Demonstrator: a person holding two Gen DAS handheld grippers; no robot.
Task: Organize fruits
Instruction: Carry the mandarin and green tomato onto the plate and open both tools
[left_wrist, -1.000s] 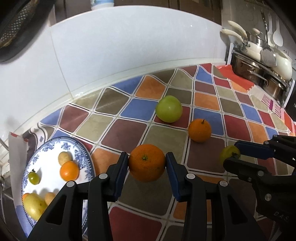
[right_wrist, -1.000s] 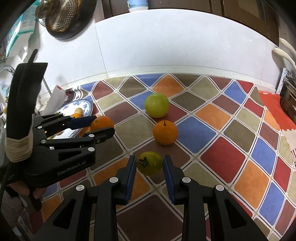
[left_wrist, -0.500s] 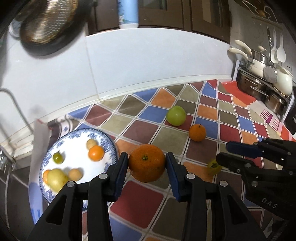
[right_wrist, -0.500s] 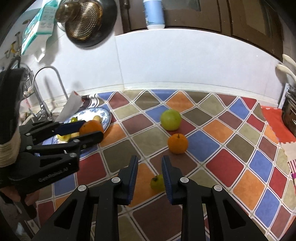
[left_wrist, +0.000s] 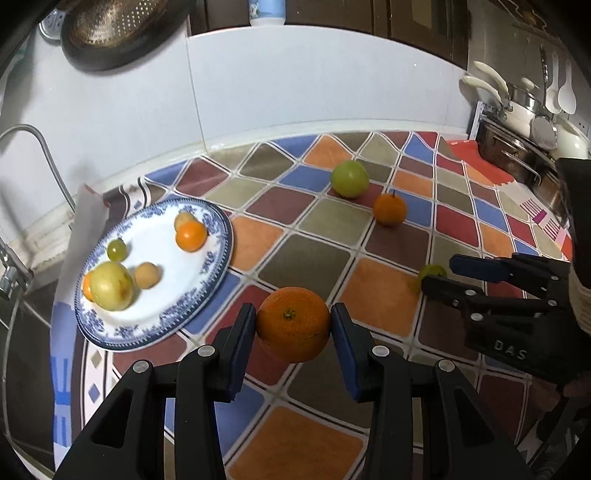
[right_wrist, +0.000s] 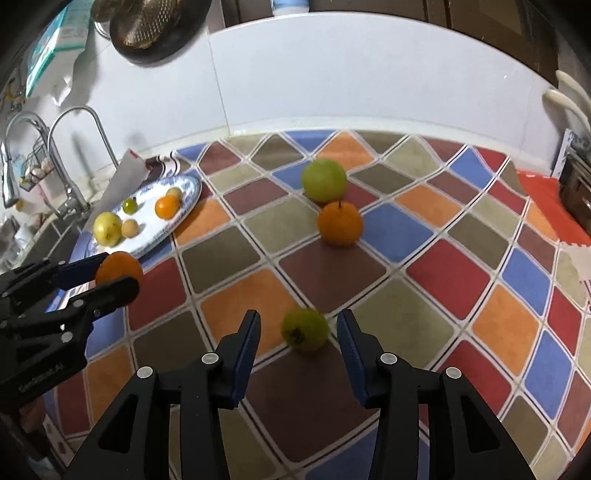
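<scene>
Your left tongs (left_wrist: 293, 325): blue pads clamped on round, dimpled orange (left_wrist: 293, 324), held above worktop (left_wrist: 314, 258) just beside plate.
Your right tongs (right_wrist: 298, 338): jaws just opened, part-spread; small green fruit (right_wrist: 305, 329) lies between pads, untouched, on worktop.
Worktop: glossy mat, multicoloured diamond tiles.
Plate (left_wrist: 218, 258): round white china, blue patterned rim; carries smooth yellow, orange and green fruits.
Smooth green apple (right_wrist: 324, 180) and stemmed orange (right_wrist: 340, 223) touching, mid-worktop.

Left claw (left_wrist: 293, 325) grips an orange (left_wrist: 293, 324) near the plate (left_wrist: 192, 310).
</scene>
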